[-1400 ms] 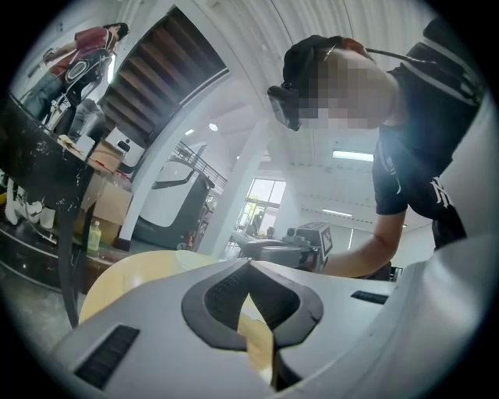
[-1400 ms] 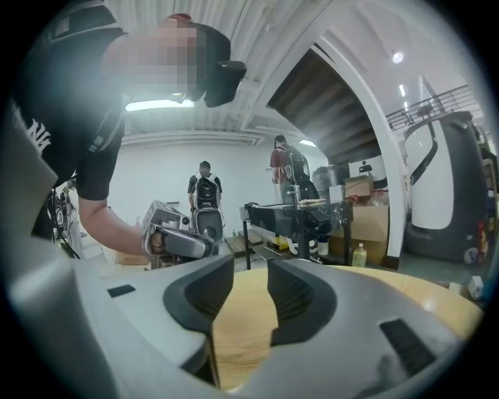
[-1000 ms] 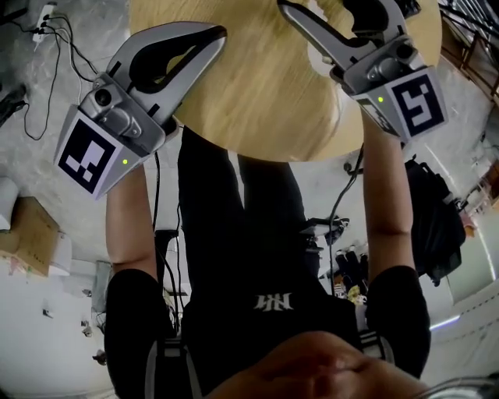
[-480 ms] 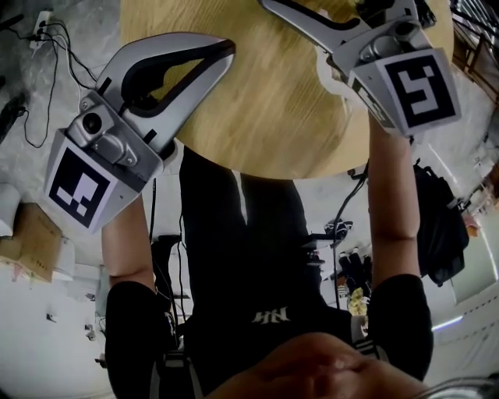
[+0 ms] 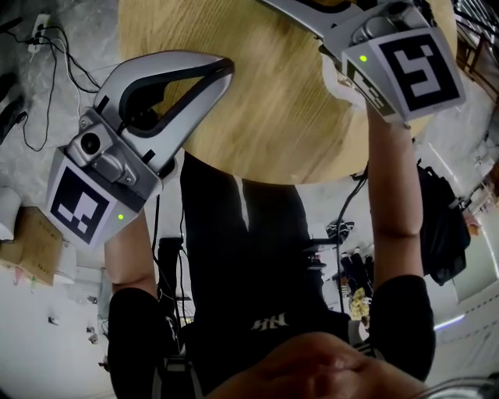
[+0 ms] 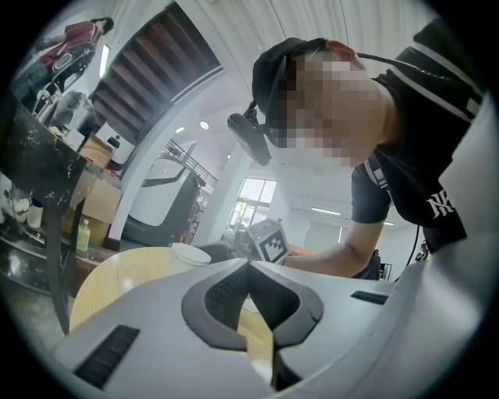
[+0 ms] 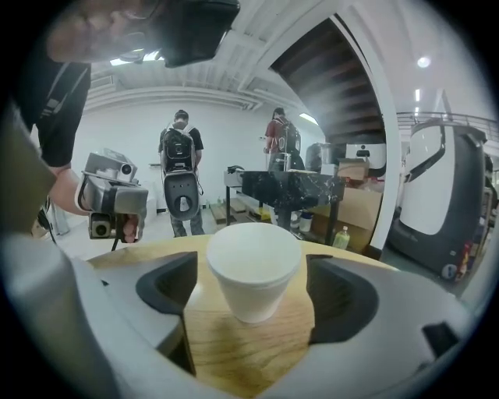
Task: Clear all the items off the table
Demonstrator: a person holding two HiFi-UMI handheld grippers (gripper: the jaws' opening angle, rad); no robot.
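A white foam cup (image 7: 253, 269) stands upright on the round wooden table (image 5: 265, 117). In the right gripper view it sits between the jaws of my right gripper (image 7: 253, 294). These jaws have just been opening and now stand wide, with a gap between each pad and the cup. In the head view only one right finger (image 5: 300, 12) and the marker cube show at the top edge. My left gripper (image 5: 222, 66) hovers over the table's near left edge, shut on nothing. The left gripper view shows the cup (image 6: 189, 253) farther back on the table.
The table's near edge curves right in front of the person's legs. Cables (image 5: 47, 47) lie on the floor at left and a black bag (image 5: 440, 226) at right. Two people with backpacks (image 7: 181, 156) and a dark marbled counter (image 7: 292, 191) stand beyond the table.
My right gripper has moved farther over the table, toward the top of the head view, and its far finger has left the frame. The left gripper has hardly shifted.
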